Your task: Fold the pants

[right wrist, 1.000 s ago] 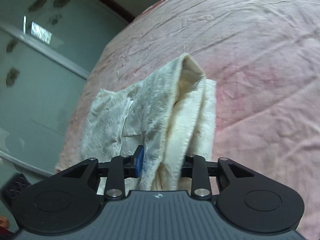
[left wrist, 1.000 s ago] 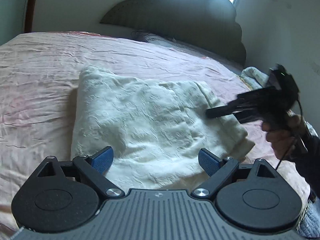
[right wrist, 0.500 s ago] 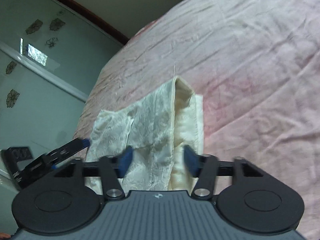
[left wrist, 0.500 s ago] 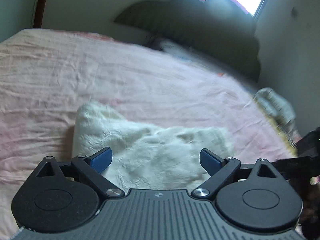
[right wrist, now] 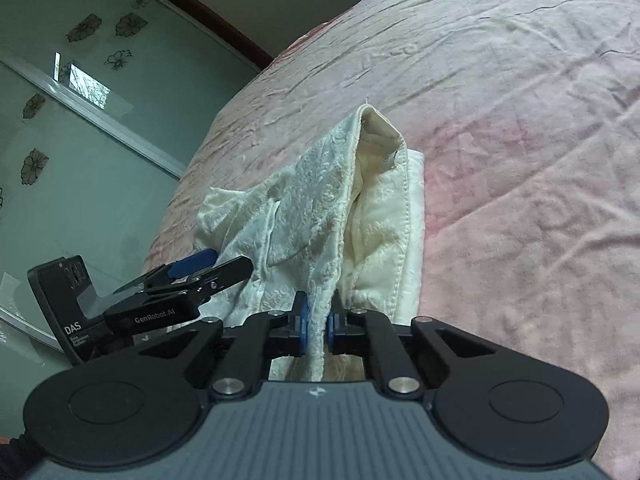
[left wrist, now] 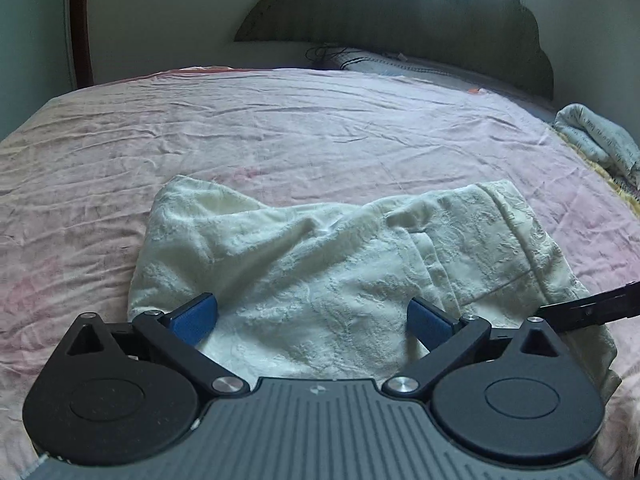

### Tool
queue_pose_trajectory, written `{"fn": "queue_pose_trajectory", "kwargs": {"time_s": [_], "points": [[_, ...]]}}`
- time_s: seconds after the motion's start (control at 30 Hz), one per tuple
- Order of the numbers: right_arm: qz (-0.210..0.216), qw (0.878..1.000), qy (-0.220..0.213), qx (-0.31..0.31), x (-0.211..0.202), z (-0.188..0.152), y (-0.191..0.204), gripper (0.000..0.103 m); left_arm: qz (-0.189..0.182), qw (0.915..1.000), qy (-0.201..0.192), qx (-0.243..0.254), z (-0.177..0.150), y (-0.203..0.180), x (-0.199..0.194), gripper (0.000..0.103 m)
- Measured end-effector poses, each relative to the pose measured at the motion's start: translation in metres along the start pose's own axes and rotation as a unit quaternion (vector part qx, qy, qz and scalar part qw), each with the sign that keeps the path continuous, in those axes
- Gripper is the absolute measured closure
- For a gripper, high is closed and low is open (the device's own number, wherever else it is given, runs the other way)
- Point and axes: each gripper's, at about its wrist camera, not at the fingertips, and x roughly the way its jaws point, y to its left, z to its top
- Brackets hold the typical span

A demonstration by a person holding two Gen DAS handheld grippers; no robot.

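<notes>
Right wrist view shows the right gripper (right wrist: 317, 326) pinching a raised edge of the cream pants (right wrist: 320, 208), which lie on the pink bed (right wrist: 520, 160). Its jaws have just closed. Beside the pants, the left gripper (left wrist: 312, 318) stands spread, jaws just opening. The thin pinch may slip and spoil the fold.

A home bedroom, wide bed (left wrist: 280, 128) under a wrinkled pink sheet ahead of the left gripper (left wrist: 312, 320), scalloped dark headboard (left wrist: 400, 28) beyond, flower-decal glass panels (right wrist: 60, 120), perhaps wardrobe doors, left of the right gripper (right wrist: 316, 326).
</notes>
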Motion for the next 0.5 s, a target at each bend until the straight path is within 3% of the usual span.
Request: {"fn": "queue_pose_trajectory", "kwargs": {"time_s": [0.1,0.23,0.33,0.37,0.43,0.47,0.5], "points": [[0.001,1.000,0.011,0.023,0.012,-0.002,-0.015,0.096,0.011,0.9999,-0.007,0.007,-0.008,-0.003,0.007,0.000],[0.034,0.997,0.015,0.073,0.010,0.003,-0.029,0.093,0.012,0.9998,-0.014,0.010,-0.009,-0.002,0.008,0.000],[0.027,0.996,-0.011,0.079,-0.012,0.004,-0.026,0.089,0.013,0.9998,-0.009,0.007,-0.007,0.000,0.002,0.000],[0.024,0.997,-0.024,0.075,-0.021,0.003,-0.024,0.081,0.016,0.9998,-0.006,0.005,-0.007,0.001,0.000,0.001],[0.028,0.996,-0.046,0.072,-0.033,0.003,-0.024,0.049,0.019,0.9998,-0.001,0.001,-0.006,0.004,-0.007,0.001],[0.022,0.996,-0.056,0.069,-0.037,0.003,-0.024,0.021,0.018,0.9998,0.000,0.001,-0.006,0.006,-0.010,0.001],[0.016,0.996,-0.062,0.060,-0.038,0.003,-0.023,0.016,0.018,0.9998,0.001,0.003,-0.006,0.009,-0.014,0.001]]}}
